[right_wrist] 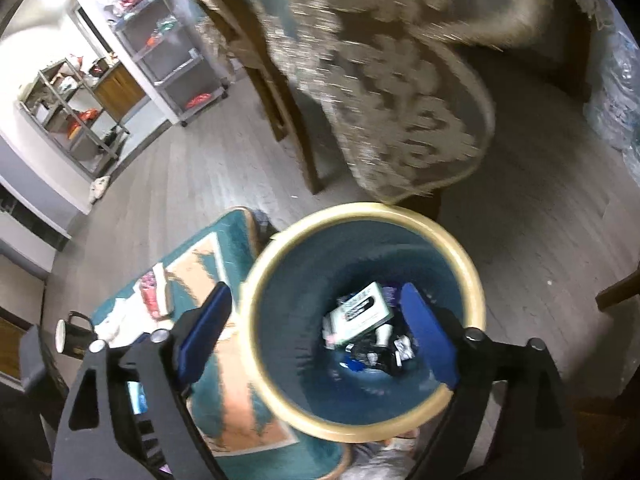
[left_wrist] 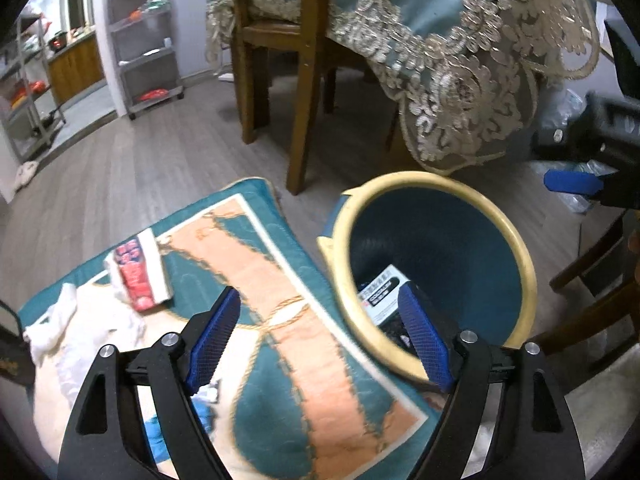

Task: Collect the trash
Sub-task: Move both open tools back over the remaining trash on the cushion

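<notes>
Both tongs stand wide and hold nothing: the left tongs [left_wrist: 316,336] hang over the mat [left_wrist: 280,280] with one blue pad [left_wrist: 424,340] across the rim of the bin [left_wrist: 520,256], and the right tongs [right_wrist: 316,332] hang right above the bin [right_wrist: 472,280]. Inside it lies trash, a white-and-black box [right_wrist: 358,310] on top of small scraps. On the mat left of the bin lie a red-and-white carton [left_wrist: 140,276] and crumpled white tissue [left_wrist: 76,332], with a dark mug [right_wrist: 74,334] beside them.
</notes>
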